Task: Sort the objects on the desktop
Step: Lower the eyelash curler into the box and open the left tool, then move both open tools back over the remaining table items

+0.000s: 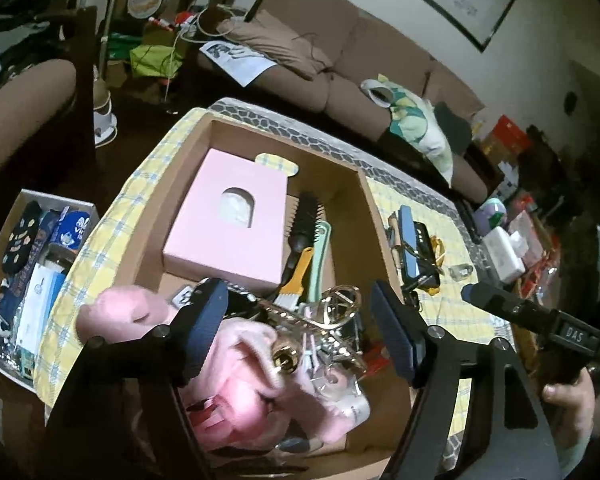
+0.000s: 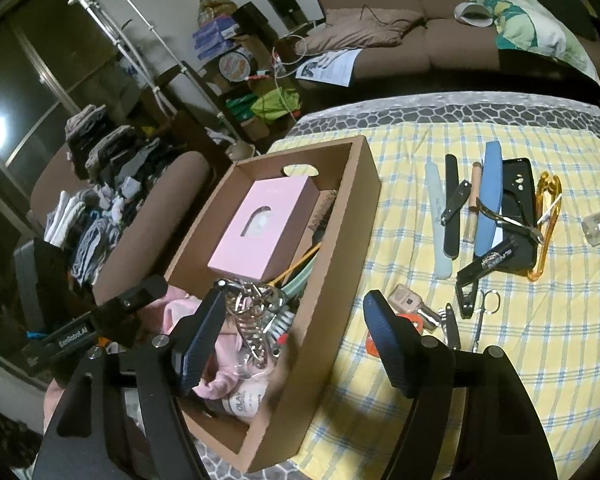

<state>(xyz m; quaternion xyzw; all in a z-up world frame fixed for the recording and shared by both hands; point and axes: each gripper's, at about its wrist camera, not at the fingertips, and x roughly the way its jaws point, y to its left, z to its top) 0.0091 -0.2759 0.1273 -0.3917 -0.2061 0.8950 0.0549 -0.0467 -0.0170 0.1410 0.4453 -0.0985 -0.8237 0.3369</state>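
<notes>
Left gripper and right gripper, both released, hung over the cardboard box; its heaped gold clips might have snagged the descending fingers.

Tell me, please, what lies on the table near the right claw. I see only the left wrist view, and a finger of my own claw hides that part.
Observer: A nail polish bottle lies on the yellow checked cloth, close to the right claw.
Operator: Does that claw hold something?
Observer: No. It is open and empty, over the near edge of the cardboard box.
Operator: Are other small tools near the bottle?
Observer: Yes, small scissors lie farther right on the cloth.
</notes>
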